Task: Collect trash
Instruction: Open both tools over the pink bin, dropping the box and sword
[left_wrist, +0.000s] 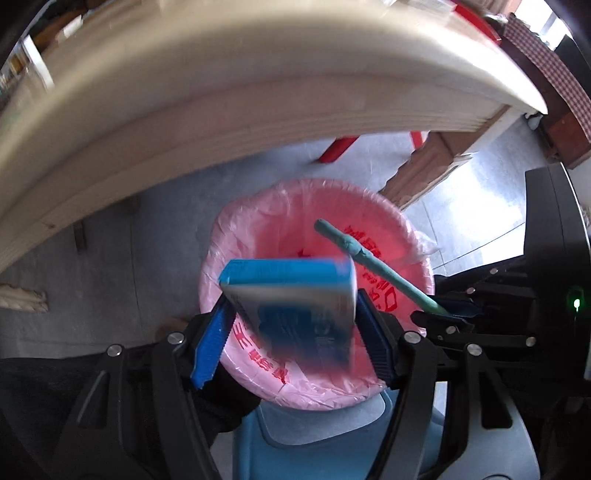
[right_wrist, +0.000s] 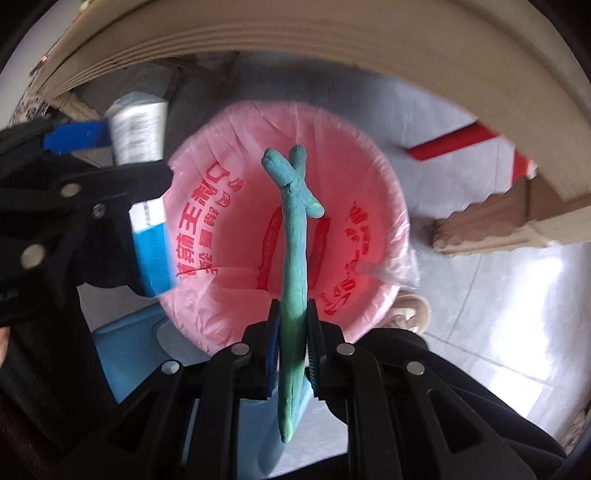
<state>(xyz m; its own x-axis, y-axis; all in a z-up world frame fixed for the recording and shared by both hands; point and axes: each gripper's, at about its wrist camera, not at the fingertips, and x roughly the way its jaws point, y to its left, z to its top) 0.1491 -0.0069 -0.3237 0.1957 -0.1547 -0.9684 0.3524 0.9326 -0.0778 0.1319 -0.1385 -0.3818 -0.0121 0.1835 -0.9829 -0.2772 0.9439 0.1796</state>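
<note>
This looks like a home dining or living area. A pale wooden table (left_wrist: 258, 96) arches across twelve o'clock above grey floor tiles (left_wrist: 480, 206). A pink-lined trash bin (right_wrist: 369, 177) stands at centre, a red stool leg (left_wrist: 338, 147) sits near one o'clock, and a checked cloth (left_wrist: 546, 55) hangs at two o'clock.

Blue box (left_wrist: 295, 295) lower face motion-blurred, print unreadable; left gripper (right_wrist: 140, 177) covers box's middle in right wrist view; green strip's (right_wrist: 293, 295) tail hidden btwn right gripper (right_wrist: 291, 339) pads; bin (left_wrist: 406, 229) near rim hidden behind box.
</note>
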